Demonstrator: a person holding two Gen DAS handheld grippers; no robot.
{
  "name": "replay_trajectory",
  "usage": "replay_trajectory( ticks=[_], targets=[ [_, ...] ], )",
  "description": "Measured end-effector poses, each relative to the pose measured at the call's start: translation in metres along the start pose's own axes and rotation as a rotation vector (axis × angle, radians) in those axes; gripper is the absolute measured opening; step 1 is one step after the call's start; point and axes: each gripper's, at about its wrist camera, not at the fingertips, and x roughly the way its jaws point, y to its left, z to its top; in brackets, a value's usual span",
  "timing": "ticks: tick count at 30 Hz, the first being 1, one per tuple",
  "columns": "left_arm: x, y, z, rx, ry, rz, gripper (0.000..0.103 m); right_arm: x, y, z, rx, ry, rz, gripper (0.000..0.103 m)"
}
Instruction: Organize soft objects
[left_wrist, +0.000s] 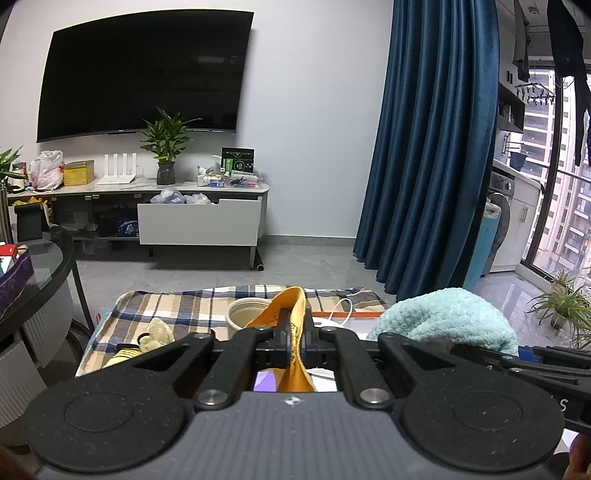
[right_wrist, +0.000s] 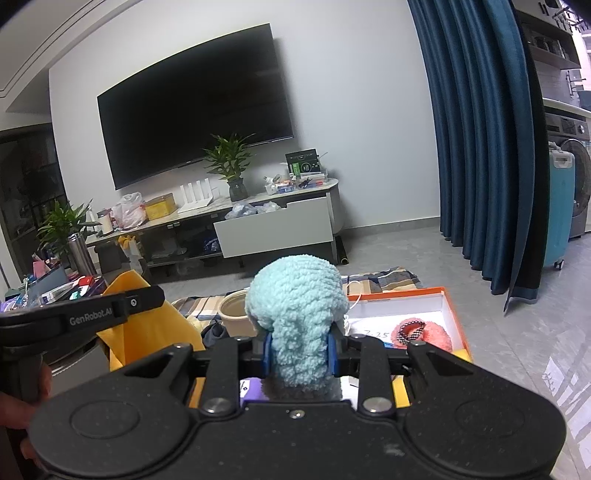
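Two cloths (left_wrist: 293, 325) (right_wrist: 297, 325) between closed jaws

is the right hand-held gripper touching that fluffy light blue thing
Touching. The right wrist view shows the right hand-held gripper with both blue pads pressed into the sides of the fluffy light blue thing, squeezing it between them.

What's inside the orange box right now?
In the orange box: a pink fluffy item with checkered trim on its white floor. The blue fluffy cloth hides its left end.
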Motion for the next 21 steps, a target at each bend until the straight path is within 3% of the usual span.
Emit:
replay_trajectory(
  ticks=[21],
  targets=[
    [0.016,-0.022,0.004,0.036,0.013,-0.074,0.008,0.002,-0.021,0.0,0.043,-0.02,-0.061,0.034]
  ],
)
